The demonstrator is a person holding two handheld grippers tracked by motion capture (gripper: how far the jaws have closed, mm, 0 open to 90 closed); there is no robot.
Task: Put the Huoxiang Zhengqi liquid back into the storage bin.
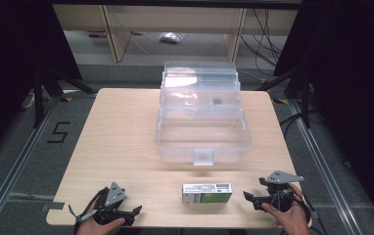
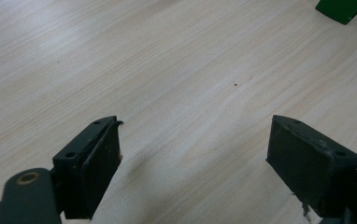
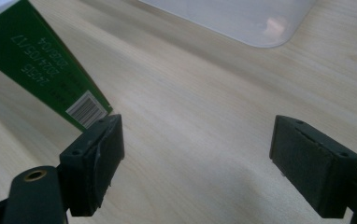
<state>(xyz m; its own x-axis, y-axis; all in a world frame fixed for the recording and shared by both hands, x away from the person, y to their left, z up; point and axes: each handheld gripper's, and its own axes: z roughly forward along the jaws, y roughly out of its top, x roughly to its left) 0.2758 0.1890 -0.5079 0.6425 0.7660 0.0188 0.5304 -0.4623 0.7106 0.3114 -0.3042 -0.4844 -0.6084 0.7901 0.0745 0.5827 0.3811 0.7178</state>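
Observation:
A small green and white carton (image 1: 207, 193) lies flat near the table's front edge, between my two grippers. My left gripper (image 1: 137, 211) rests at the front left, open, with bare wood between its jaws (image 2: 193, 154); a green corner of the carton (image 2: 341, 9) shows far off. My right gripper (image 1: 248, 197) sits just right of the carton, open and holding nothing (image 3: 195, 158). The carton's green side with a barcode (image 3: 41, 70) stands just beyond its left jaw. A clear plastic storage box (image 1: 202, 115) with its lid raised stands at the table's middle.
The wooden table (image 1: 121, 142) has bare room left of the box. The clear box's rounded corner (image 3: 242, 21) lies ahead of the right gripper. Black stands and cables flank the table, and a wooden shelf frame (image 1: 121, 34) stands behind it.

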